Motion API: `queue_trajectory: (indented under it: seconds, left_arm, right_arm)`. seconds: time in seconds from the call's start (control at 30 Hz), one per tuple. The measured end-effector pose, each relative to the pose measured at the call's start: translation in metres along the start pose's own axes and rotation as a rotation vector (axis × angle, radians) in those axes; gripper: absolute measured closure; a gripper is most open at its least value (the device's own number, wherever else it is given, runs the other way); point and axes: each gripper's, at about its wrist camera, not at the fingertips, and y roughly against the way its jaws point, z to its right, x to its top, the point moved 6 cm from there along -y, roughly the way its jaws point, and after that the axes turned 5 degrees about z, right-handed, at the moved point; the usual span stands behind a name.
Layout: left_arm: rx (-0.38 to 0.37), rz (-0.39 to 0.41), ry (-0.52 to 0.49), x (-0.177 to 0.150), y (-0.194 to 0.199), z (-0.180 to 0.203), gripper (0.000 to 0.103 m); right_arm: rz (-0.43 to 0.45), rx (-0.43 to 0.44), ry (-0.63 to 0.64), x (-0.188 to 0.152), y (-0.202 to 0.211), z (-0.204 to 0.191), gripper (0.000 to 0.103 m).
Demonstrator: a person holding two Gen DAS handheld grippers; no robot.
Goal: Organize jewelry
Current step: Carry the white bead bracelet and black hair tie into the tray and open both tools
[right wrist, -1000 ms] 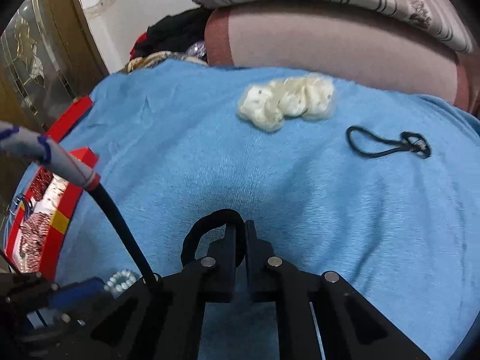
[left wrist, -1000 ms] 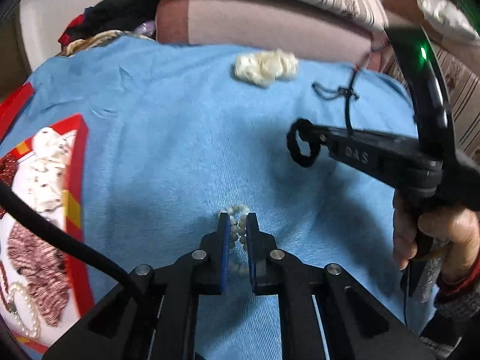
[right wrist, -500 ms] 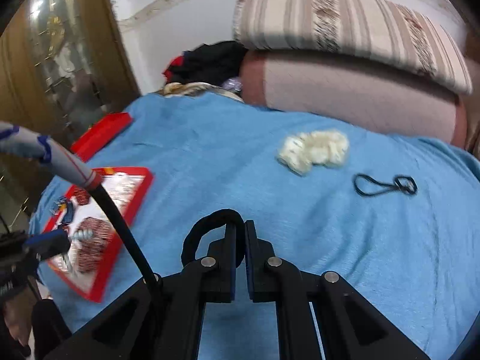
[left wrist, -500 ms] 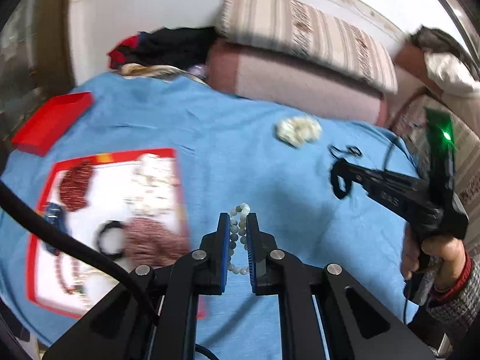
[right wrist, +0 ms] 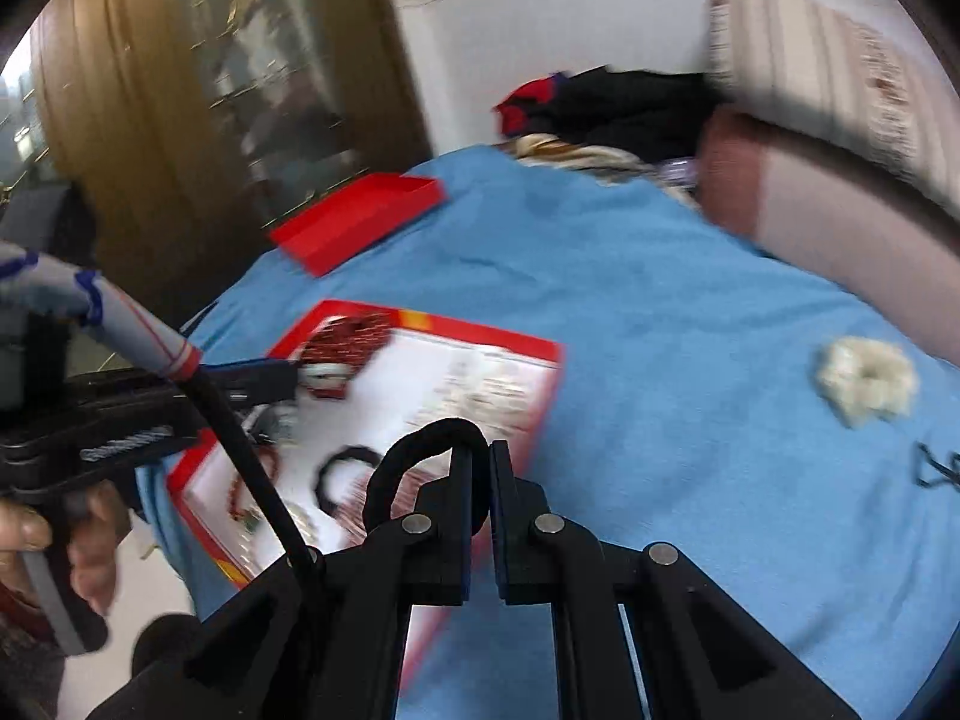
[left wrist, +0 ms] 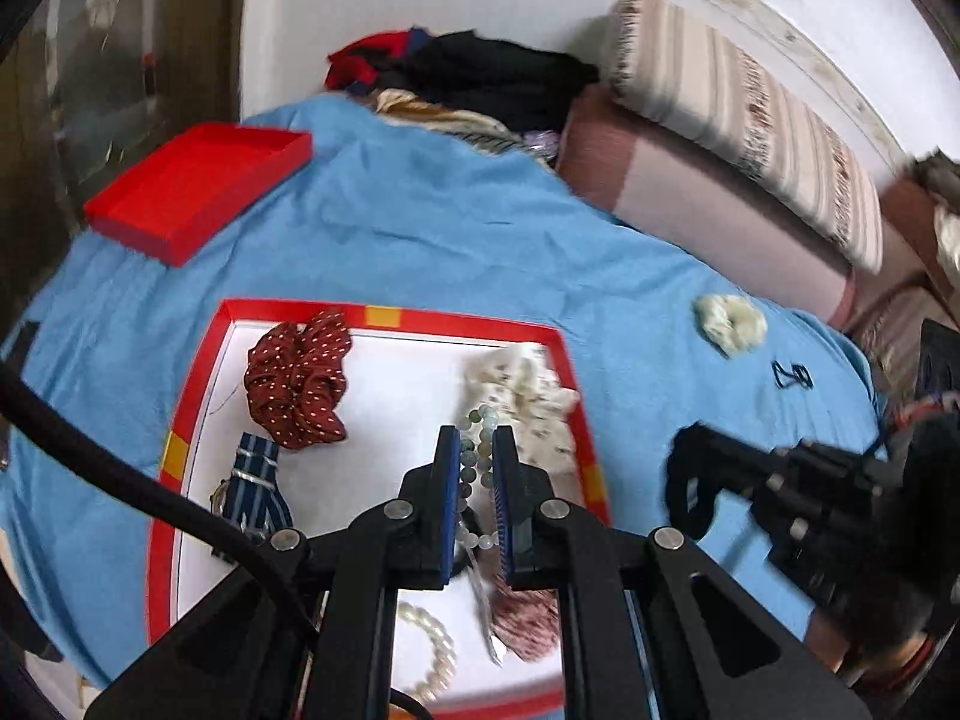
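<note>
My left gripper (left wrist: 476, 441) is shut on a pale green bead bracelet (left wrist: 478, 420) and hangs over the red-rimmed white tray (left wrist: 396, 317). The tray holds a dark red dotted scrunchie (left wrist: 297, 378), a cream floral scrunchie (left wrist: 531, 390), a striped blue piece (left wrist: 255, 483), a pearl bracelet (left wrist: 435, 654) and a reddish scrunchie (left wrist: 528, 618). My right gripper (right wrist: 483, 456) is shut on a black hair tie (right wrist: 414, 462) near the tray's (right wrist: 480, 330) right edge; it also shows as the right gripper (left wrist: 690, 480) in the left wrist view.
A red box lid (left wrist: 192, 192) lies at the far left of the blue blanket (left wrist: 456, 240). A cream scrunchie (left wrist: 729, 321) and a black cord (left wrist: 792, 375) lie on the blanket to the right. Pillows (left wrist: 738, 120) and dark clothes (left wrist: 480, 72) line the far side.
Both grippers have swung left and risen, carrying the bead bracelet and the black hair tie from the open blanket to the tray. The views have rolled.
</note>
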Motion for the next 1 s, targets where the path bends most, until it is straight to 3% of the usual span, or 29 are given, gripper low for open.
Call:
queue_trajectory:
  seconds: [0.13, 0.4, 0.77, 0.87, 0.9, 0.93, 0.97, 1.0]
  left_arm:
    - [-0.007, -0.018, 0.042, -0.001, -0.015, -0.022, 0.093]
    - [0.003, -0.033, 0.1, -0.007, -0.029, -0.062, 0.097]
    - [-0.014, -0.009, 0.14, -0.011, -0.03, -0.071, 0.096]
    - [-0.002, 0.007, 0.136, -0.01, -0.024, -0.069, 0.093]
    - [0.007, 0.016, 0.13, -0.01, -0.019, -0.067, 0.089]
    - [0.015, 0.023, 0.127, -0.011, -0.016, -0.066, 0.08]
    - [0.022, 0.032, 0.126, -0.011, -0.011, -0.065, 0.071]
    - [0.033, 0.048, 0.124, -0.011, -0.005, -0.063, 0.068]
  right_arm:
    - [-0.041, 0.045, -0.01, 0.008, -0.04, -0.019, 0.097]
    - [-0.12, 0.037, 0.01, 0.017, -0.105, -0.023, 0.097]
    - [-0.187, 0.0, 0.034, 0.015, -0.149, -0.021, 0.095]
    - [-0.18, -0.008, 0.022, 0.016, -0.147, -0.018, 0.074]
    - [-0.168, -0.018, 0.024, 0.018, -0.145, -0.016, 0.061]
    - [-0.158, -0.026, 0.028, 0.019, -0.142, -0.016, 0.054]
    - [-0.152, -0.03, 0.032, 0.02, -0.138, -0.015, 0.053]
    - [-0.146, -0.029, 0.031, 0.021, -0.133, -0.016, 0.053]
